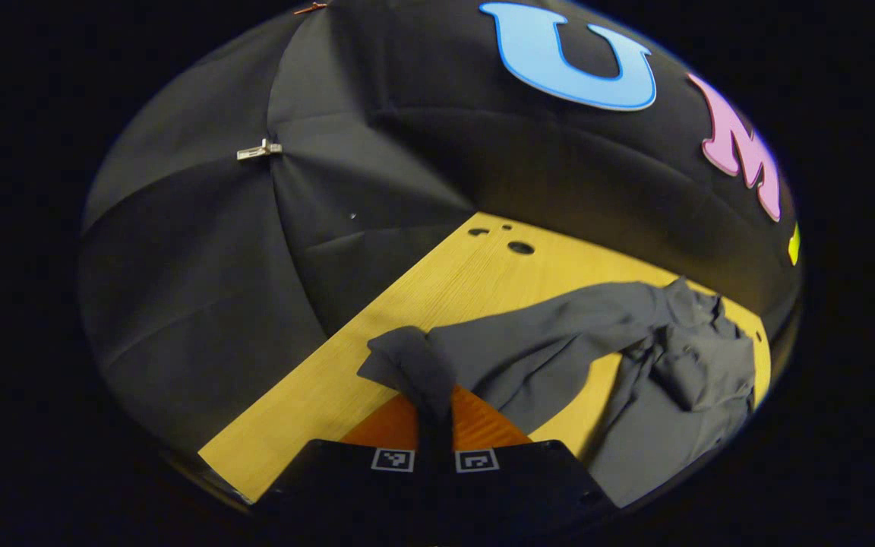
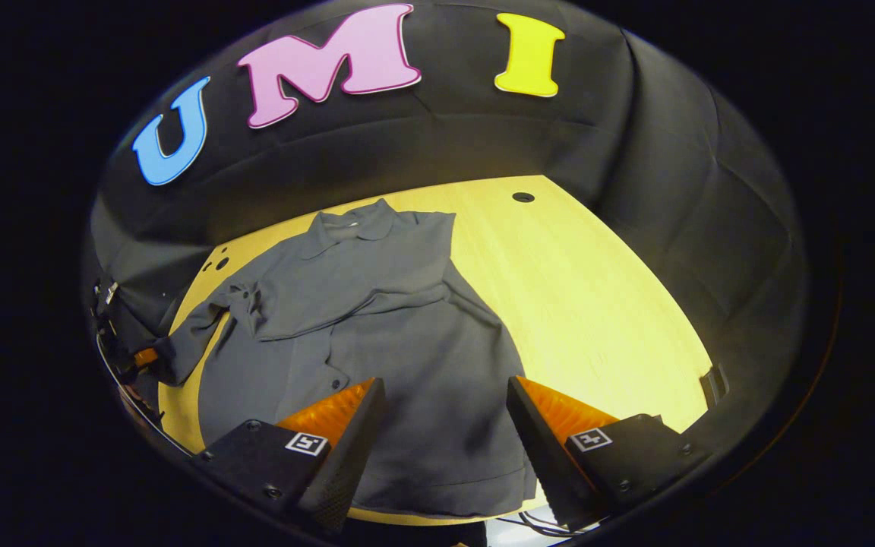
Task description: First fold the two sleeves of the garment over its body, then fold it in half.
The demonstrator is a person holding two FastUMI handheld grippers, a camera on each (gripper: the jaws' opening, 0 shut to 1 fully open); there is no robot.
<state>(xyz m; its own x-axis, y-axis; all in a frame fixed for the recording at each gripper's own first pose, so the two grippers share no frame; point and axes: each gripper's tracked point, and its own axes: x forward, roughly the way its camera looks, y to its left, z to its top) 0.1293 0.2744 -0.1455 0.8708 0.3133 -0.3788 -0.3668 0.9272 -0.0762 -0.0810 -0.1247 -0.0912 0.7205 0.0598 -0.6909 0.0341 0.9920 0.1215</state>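
A dark grey collared shirt lies on the wooden table, collar at the far side. One sleeve is folded across its chest. The other sleeve stretches away from the bunched body, and my left gripper is shut on its cuff, lifting it a little off the table. In the right gripper view that left gripper shows at the far left edge with the cuff. My right gripper hangs open above the shirt's lower part, nothing between its fingers.
The booth's black cloth wall closes in the table's far side and both ends. Round holes pierce the tabletop near the back. A small dark bracket sits on the right table edge. Bare wood lies right of the shirt.
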